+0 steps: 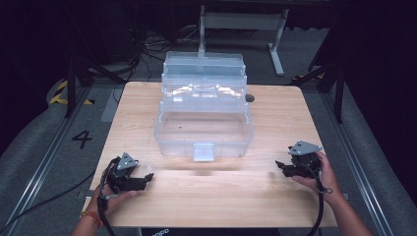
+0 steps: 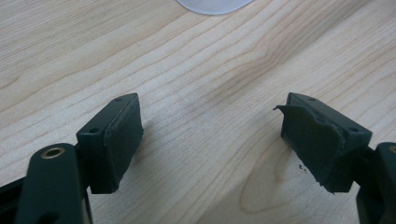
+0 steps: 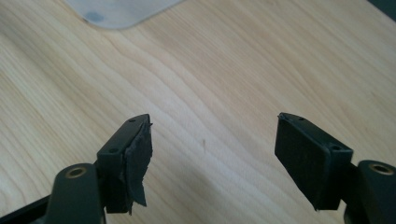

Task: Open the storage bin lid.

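A clear plastic tiered box (image 1: 202, 129) stands open in the middle of the wooden table (image 1: 216, 191), its upper trays stepped back and a latch at its front. My left gripper (image 1: 147, 176) rests low at the table's front left, jaws open and nothing between them. In the left gripper view the left gripper (image 2: 210, 126) looks down on bare wood, with a corner of the box (image 2: 212, 5) at the top. My right gripper (image 1: 279, 164) sits at the front right, also open and holding nothing. In the right gripper view the right gripper (image 3: 215, 140) is over wood near a box corner (image 3: 119, 11).
A small dark round spot (image 1: 250, 98) lies on the table right of the box's upper trays. Beyond the far edge stands a grey metal frame (image 1: 241, 22). The floor at the left carries a painted number (image 1: 81, 138) and cables.
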{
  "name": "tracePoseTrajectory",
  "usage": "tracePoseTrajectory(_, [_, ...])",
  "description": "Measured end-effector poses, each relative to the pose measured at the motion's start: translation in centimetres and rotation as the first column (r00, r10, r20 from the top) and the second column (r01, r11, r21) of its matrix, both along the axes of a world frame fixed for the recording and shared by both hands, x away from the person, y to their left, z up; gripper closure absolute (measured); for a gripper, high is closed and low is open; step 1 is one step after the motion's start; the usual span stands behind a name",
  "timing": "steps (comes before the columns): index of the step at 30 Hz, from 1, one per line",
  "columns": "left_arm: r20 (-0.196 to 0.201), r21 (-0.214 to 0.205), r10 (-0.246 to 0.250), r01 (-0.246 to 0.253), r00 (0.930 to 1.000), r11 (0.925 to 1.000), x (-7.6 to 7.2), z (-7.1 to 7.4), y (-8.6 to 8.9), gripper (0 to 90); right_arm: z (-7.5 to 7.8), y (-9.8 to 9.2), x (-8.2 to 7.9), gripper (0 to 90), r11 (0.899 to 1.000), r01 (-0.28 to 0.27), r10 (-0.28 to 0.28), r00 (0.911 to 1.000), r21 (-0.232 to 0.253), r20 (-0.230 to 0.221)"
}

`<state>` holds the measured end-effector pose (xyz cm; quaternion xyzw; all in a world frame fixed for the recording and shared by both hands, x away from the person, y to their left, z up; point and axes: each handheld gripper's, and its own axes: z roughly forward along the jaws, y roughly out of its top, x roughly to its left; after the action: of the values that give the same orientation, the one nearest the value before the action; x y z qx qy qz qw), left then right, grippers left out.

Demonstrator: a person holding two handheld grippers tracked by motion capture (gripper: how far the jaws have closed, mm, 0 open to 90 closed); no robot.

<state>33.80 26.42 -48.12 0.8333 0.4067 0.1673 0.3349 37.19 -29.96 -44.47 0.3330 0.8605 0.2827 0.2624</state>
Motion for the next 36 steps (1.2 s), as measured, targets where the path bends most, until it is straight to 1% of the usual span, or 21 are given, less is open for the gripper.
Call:
tracePoseTrajectory(3, [-0.005, -0.003, 0.001, -0.001, 1.0, 1.0, 0.0, 0.0, 0.0, 21.1, -0.8, -1.2, -0.6, 27.8, 0.999, 0.032, -0.031, 0.9992, 0.037, -0.023])
tracePoseTrajectory(5, [-0.006, -0.004, 0.002, -0.002, 1.0, 1.0, 0.0, 0.0, 0.0, 21.0, -1.0, -1.5, -0.7, 27.8, 0.999, 0.035, -0.034, 0.9991, 0.038, -0.026])
tracePoseTrajectory(6, [-0.006, -0.002, -0.001, 0.001, 1.0, 1.0, 0.0, 0.0, 0.0, 20.7, -1.4, -2.1, -1.1, 27.2, 0.997, 0.048, -0.046, 0.9984, 0.056, -0.034])
tracePoseTrajectory(7, [-0.006, -0.003, -0.002, 0.002, 1.0, 1.0, 0.0, 0.0, 0.0, 20.6, -1.5, -2.3, -1.2, 27.1, 0.997, 0.052, -0.05, 0.9982, 0.063, -0.034])
tracePoseTrajectory(9, [-0.006, -0.003, -0.003, 0.003, 1.0, 1.0, 0.0, 0.0, 0.0, 20.5, -1.6, -2.5, -1.3, 27.1, 0.996, 0.058, -0.056, 0.9978, 0.067, -0.036])
tracePoseTrajectory(10, [-0.006, -0.004, -0.002, 0.002, 1.0, 1.0, 0.0, 0.0, 0.0, 20.5, -1.9, -2.9, -1.6, 27.0, 0.995, 0.072, -0.069, 0.9968, 0.076, -0.041])
tracePoseTrajectory(12, [-0.006, -0.003, -0.003, 0.003, 1.0, 1.0, 0.0, 0.0, 0.0, 20.5, -2.0, -3.1, -1.7, 27.0, 0.994, 0.073, -0.07, 0.9966, 0.082, -0.045])
tracePoseTrajectory(13, [-0.007, -0.002, -0.002, 0.002, 1.0, 1.0, 0.0, 0.0, 0.0, 20.4, -2.2, -3.4, -1.9, 27.1, 0.992, 0.079, -0.075, 0.996, 0.094, -0.05])
tracePoseTrajectory(14, [-0.007, -0.002, -0.002, 0.002, 1.0, 1.0, 0.0, 0.0, 0.0, 20.4, -2.4, -3.8, -2.1, 27.1, 0.988, 0.08, -0.072, 0.9954, 0.129, -0.063])
tracePoseTrajectory(16, [-0.006, -0.004, -0.002, 0.002, 1.0, 1.0, 0.0, 0.0, 0.0, 20.4, -2.6, -4.1, -2.3, 27.0, 0.985, 0.086, -0.076, 0.9946, 0.151, -0.071])
tracePoseTrajectory(21, [-0.006, -0.001, -0.003, 0.003, 1.0, 1.0, 0.1, 0.0, 0.0, 20.4, -3.4, -4.6, -2.8, 25.9, 0.981, 0.1, -0.087, 0.9926, 0.164, -0.084])
tracePoseTrajectory(22, [-0.011, 0.001, -0.007, 0.007, 0.9999, 1.0, 0.1, 0.0, 0.0, 20.2, -3.6, -4.8, -2.9, 25.9, 0.978, 0.102, -0.089, 0.993, 0.183, -0.078])
tracePoseTrajectory(24, [-0.004, -0.001, -0.007, 0.007, 1.0, 1.0, 0.1, 0.0, 0.0, 19.9, -3.9, -5.2, -3.1, 25.0, 0.971, 0.111, -0.095, 0.9922, 0.214, -0.08])
tracePoseTrajectory(25, [-0.004, -0.001, -0.007, 0.007, 1.0, 1.0, 0.1, 0.0, 0.0, 19.7, -4.1, -5.4, -3.1, 24.7, 0.962, 0.121, -0.103, 0.9909, 0.243, -0.086])
tracePoseTrajectory(26, [-0.01, -0.006, -0.008, 0.008, 0.9999, 1.0, 0.1, 0.0, 0.0, 19.5, -4.1, -5.6, -3.1, 23.7, 0.958, 0.131, -0.109, 0.989, 0.254, -0.101])
tracePoseTrajectory(27, [-0.012, 0.0, -0.009, 0.009, 0.9999, 1.0, 0.1, 0.0, 0.0, 19.4, -4.1, -5.7, -3.0, 23.0, 0.956, 0.141, -0.116, 0.987, 0.258, -0.112])
tracePoseTrajectory(28, [-0.012, 0.0, -0.009, 0.009, 0.9999, 1.0, 0.1, 0.0, 0.0, 19.2, -4.1, -5.7, -3.0, 23.0, 0.956, 0.141, -0.116, 0.987, 0.258, -0.112])
tracePoseTrajectory(29, [-0.014, -0.008, -0.006, 0.006, 0.9999, 1.0, 0.2, 0.0, -0.1, 19.1, -4.2, -5.8, -3.0, 22.9, 0.956, 0.143, -0.117, 0.9866, 0.257, -0.113])
tracePoseTrajectory(32, [-0.01, -0.003, -0.006, 0.006, 0.9999, 1.0, 0.1, 0.0, -0.1, 19.1, -4.2, -5.8, -3.0, 22.8, 0.956, 0.143, -0.117, 0.9867, 0.257, -0.114])
tracePoseTrajectory(33, [-0.002, 0.002, -0.006, 0.006, 1.0, 1.0, 0.2, 0.0, -0.1, 19.1, -4.2, -5.8, -3.0, 22.8, 0.956, 0.143, -0.117, 0.9866, 0.257, -0.114])
tracePoseTrajectory(36, [-0.003, -0.001, -0.003, 0.003, 1.0, 1.0, 0.1, 0.0, -0.1, 19.2, -4.2, -5.8, -3.0, 22.8, 0.955, 0.143, -0.117, 0.9865, 0.258, -0.114])
